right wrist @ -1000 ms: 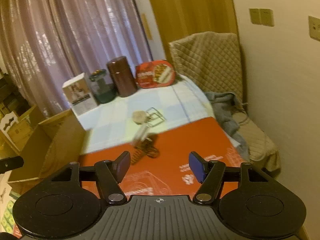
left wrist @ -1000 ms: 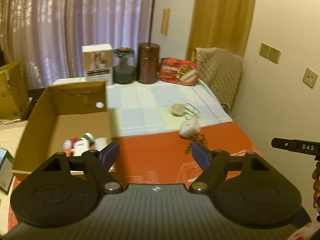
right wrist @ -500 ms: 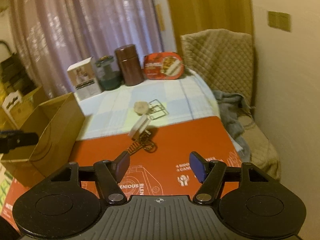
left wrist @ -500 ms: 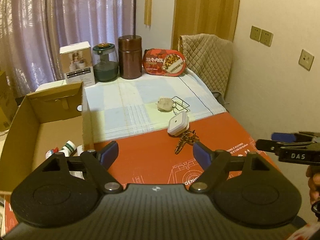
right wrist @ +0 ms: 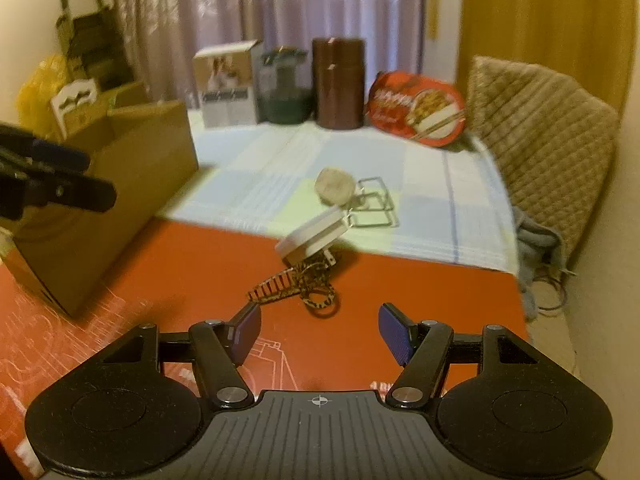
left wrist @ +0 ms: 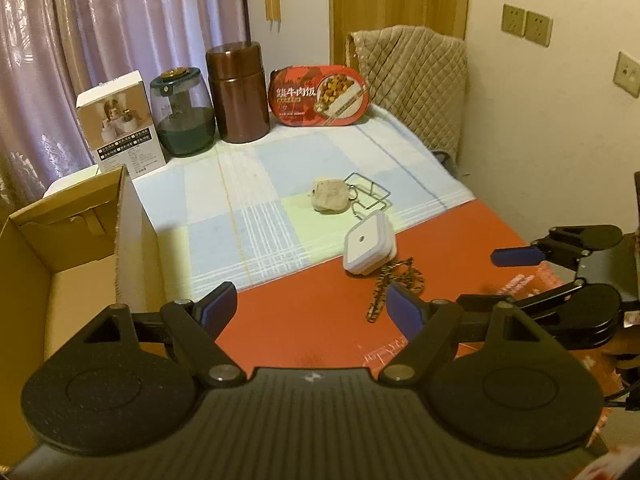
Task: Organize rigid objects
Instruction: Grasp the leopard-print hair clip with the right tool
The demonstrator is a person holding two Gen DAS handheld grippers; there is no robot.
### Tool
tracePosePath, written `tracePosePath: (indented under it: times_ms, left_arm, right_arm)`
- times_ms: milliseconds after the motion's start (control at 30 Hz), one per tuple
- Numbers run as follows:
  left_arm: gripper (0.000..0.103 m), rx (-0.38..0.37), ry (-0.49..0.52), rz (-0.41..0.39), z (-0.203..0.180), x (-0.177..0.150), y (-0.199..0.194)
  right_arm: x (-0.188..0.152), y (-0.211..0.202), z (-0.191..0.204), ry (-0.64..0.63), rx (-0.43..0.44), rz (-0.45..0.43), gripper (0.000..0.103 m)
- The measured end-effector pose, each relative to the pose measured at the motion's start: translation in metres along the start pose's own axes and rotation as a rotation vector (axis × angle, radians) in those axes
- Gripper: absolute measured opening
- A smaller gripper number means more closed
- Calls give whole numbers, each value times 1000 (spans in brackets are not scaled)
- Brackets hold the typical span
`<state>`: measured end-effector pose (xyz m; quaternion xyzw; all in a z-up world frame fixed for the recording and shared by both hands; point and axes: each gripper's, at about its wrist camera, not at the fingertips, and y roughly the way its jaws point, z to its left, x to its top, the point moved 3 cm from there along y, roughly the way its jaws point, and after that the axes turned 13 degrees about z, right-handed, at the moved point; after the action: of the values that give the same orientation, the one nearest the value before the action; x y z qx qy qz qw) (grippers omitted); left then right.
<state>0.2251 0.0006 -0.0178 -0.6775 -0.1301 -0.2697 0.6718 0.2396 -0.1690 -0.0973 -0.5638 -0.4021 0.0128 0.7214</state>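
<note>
Over the red mat (right wrist: 200,272) I'm approaching the leopard hair clip (right wrist: 280,286), right gripper (right wrist: 320,330) spread and empty, needing a centred close.

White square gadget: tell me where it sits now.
In the left wrist view the white square gadget lies right of centre, on the cloth's edge, between the beige pad and the patterned hair clip.

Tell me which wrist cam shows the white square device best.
Left wrist view. It is sharp and looks down on the white square device, showing its top face and center dot, at the edge where cloth meets red mat. The right wrist view is motion-blurred and catches it edge-on, propped at a tilt over the leopard-print strap.
</note>
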Motion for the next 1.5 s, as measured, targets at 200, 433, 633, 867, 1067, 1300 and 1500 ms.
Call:
tracePosePath:
  times_ms: [200,433,633,867,1067,1300,1500]
  left_arm:
    - [78,4,-6,15,-4,7,31]
    - [78,-10,-14,14,-5,14,45]
    - [78,-11,-18,0,-5,17,48]
    - [78,-20,-23,6,-7,17,51]
    - [78,-33,-16,16,-14,15,54]
    - [78,-62,-12,25,-25,14,59]
    - [78,-107,-18,28,-34,14,70]
  right_arm:
    - [12,45,-9,-29,30,21,63]
    - [27,80,-14,-78,22,49,56]
    - [32,97,-13,-125,23,52,42]
    - [26,90,-7,-152,8,40,28]
    - [13,67,-16,-58,-7,49,27]
    - [-9,27,-32,48,57,50,27]
    - [-28,-2,-44,90,-15,21,27]
